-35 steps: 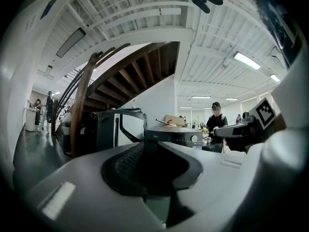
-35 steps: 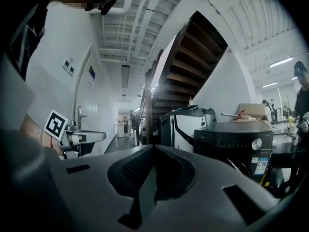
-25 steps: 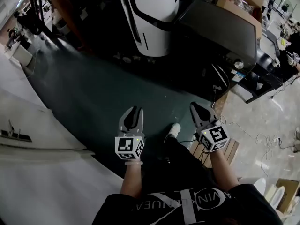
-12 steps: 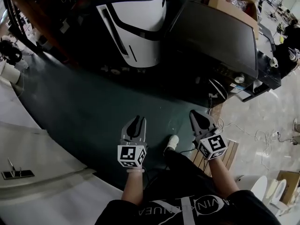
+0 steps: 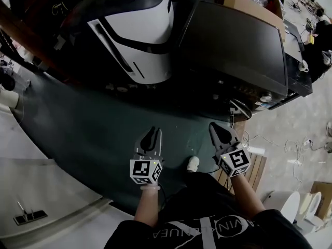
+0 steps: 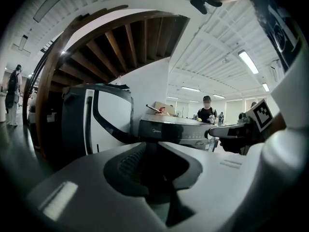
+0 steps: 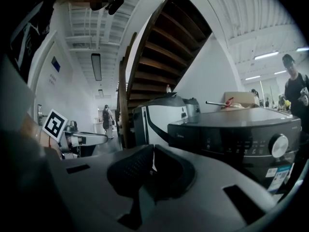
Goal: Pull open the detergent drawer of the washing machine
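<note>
**Nearer now, nothing touched yet**

My left tongs [image 5: 151, 133] and right tongs [image 5: 218, 129] are both pinched narrow and empty above the floor [image 5: 93, 118]. Since a second ago the dark grey washing machine [image 5: 233, 45] has drawn nearer, ahead to the right, still well apart. Its detergent drawer I can't pick out.

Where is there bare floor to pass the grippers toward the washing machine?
Free: the green floor from the left gripper and right gripper up to the white appliance and washing machine. Crowded: cables and a wooden pallet beside the right gripper, small bits at the appliance's base.
</note>
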Available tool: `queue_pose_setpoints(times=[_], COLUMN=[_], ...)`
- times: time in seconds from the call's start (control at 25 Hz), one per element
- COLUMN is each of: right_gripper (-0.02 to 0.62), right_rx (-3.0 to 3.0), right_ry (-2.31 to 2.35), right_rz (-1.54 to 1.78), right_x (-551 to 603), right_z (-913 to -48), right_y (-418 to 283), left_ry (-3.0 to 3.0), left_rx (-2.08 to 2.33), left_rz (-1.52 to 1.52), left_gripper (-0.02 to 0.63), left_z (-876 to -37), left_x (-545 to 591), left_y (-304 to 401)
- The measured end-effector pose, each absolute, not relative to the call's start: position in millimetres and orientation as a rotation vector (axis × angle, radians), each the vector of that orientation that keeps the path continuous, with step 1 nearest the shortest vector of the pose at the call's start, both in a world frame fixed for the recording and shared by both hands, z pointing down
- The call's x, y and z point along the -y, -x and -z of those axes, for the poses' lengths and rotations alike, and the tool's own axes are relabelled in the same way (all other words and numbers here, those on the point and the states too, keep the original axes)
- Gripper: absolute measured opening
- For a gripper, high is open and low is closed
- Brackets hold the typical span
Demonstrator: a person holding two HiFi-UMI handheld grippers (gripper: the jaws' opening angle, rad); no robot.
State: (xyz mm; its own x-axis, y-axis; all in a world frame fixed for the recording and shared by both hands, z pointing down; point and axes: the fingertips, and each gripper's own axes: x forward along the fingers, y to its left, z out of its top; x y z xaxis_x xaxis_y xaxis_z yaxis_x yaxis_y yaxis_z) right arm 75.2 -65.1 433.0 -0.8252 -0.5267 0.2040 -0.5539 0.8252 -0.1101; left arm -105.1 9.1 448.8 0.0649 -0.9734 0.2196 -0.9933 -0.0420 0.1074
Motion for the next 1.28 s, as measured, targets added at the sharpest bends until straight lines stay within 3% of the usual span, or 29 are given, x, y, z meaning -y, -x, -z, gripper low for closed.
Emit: queue_pose_setpoints(times=[0.72, 1.28], right_gripper=[0.015, 0.014], right_rx=[2.817, 2.669], right_ry=[-0.973, -1.226], right_rz=[-0.305, -0.471], right_x=[133.7, 183.0], right_z=[-446.9, -470.4], right_y=[-51.5, -35.7], left_ry=[-2.274, -2.297], left_rx=[1.725, 1.340], left_rz=[-0.071, -0.013], left_gripper=[0.071, 0.071], left_z=[-455.4, -512.6], left_x=[110.3, 199.4], left_y=[99.7, 78.0])
